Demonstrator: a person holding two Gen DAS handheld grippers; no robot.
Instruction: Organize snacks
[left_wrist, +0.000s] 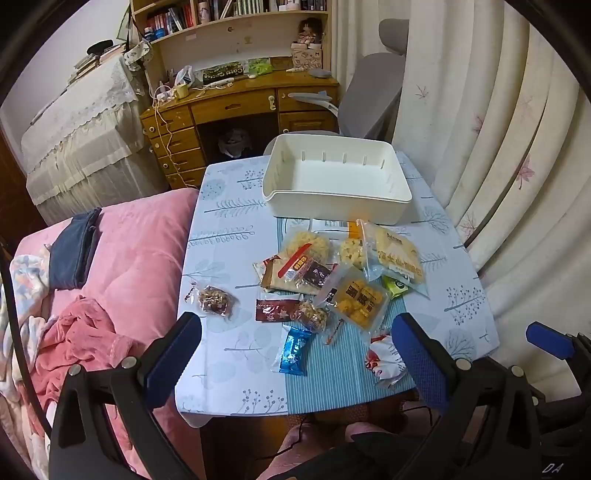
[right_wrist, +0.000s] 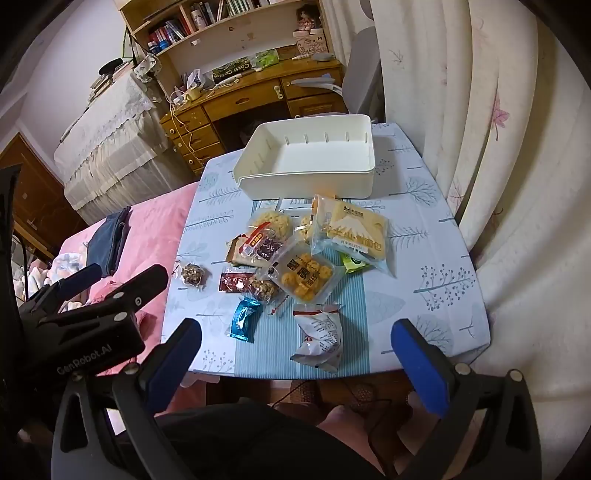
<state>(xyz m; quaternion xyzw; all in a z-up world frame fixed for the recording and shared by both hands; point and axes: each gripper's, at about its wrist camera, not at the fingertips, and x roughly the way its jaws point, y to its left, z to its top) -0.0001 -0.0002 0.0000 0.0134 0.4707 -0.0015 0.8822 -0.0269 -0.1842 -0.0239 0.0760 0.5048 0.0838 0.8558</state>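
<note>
White bin long axis crosswise; snacks scattered before it.

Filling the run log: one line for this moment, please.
stage: before first pick | left gripper: open, empty | right gripper: open, empty | white rectangular plastic bin: empty | wrapped snack packets: loose on table, none binned

Small table, covered with pale blue leaf-print cloth. Striped blue mat on the cloth, near edge to centre. White bin at the far end, empty. Loose heap of snack packets on the mat just before the bin: bread pack, yellow biscuit tray, green packet. Nut ball apart at left, directly on the cloth. Blue wrapper and white pouch nearest the front edge.
</note>
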